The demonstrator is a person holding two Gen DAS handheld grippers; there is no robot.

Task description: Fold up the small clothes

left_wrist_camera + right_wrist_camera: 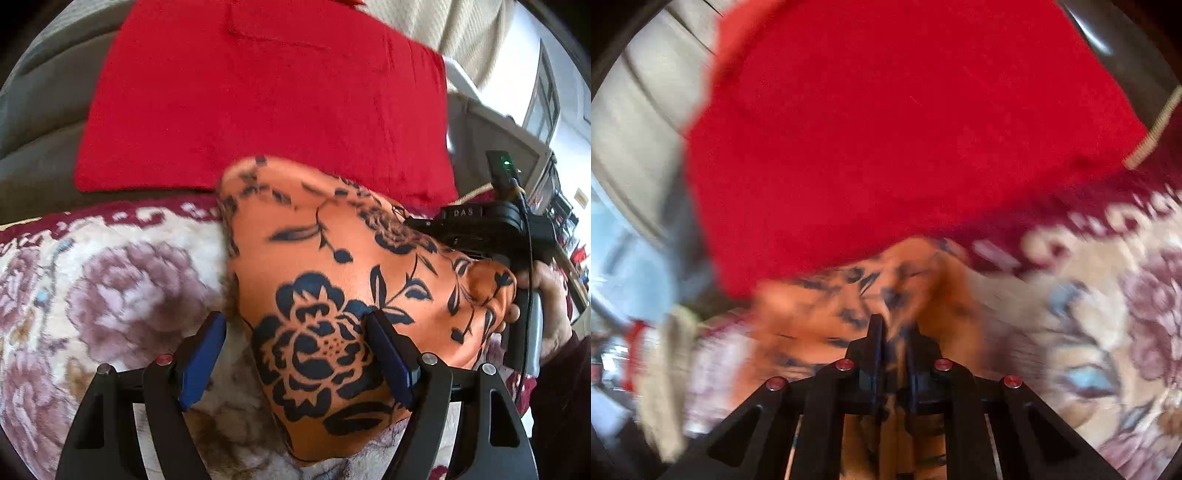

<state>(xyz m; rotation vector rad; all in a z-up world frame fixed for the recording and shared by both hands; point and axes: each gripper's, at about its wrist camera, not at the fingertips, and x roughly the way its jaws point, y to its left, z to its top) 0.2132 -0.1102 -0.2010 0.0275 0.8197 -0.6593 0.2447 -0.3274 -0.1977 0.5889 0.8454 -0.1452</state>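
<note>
- Looking along the left gripper [295,328]: jaws spread wide, blue pads [201,360] well apart, nothing pinched between them.
- Orange floral cloth [332,295] bunched straight ahead of this tool, its near edge reaching in between the open fingers and lapping against the right-hand pad.
- Under the cloth, a plush flowered blanket [110,291]; beyond it, farther from the tool, a red garment [258,99] lying flat.
- Off to the tool's right, the right gripper [436,225], its tips buried in the far edge of the orange cloth, with the right hand [546,295] on its handle.
- Looking along the right gripper [894,332], heavily blurred: fingers drawn nearly together, clamped on a fold of the orange floral cloth [820,314], which spills ahead and down between them.
- Red garment [905,129] filling the area ahead and above; flowered blanket [1108,314] to the tool's right.
</note>
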